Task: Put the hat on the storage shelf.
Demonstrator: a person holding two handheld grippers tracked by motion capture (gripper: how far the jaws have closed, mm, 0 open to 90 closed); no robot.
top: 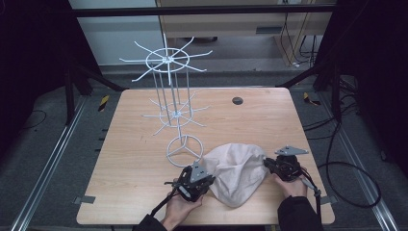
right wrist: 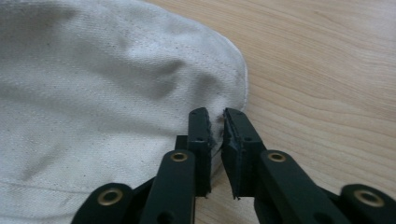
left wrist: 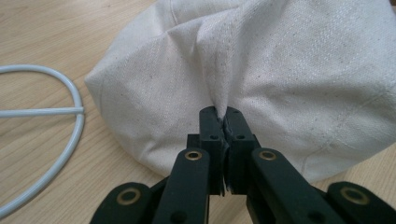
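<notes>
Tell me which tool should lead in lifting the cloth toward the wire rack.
Probably the left tool: it is shut on a pinched fold of the cloth and sits nearest the rack. The right tool grips the far edge.

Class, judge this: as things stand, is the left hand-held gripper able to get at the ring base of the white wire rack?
Probably not yet: the left hand-held gripper is shut on the cloth hat. The ring base lies close with bare table between, so only the hat hinders it.
</notes>
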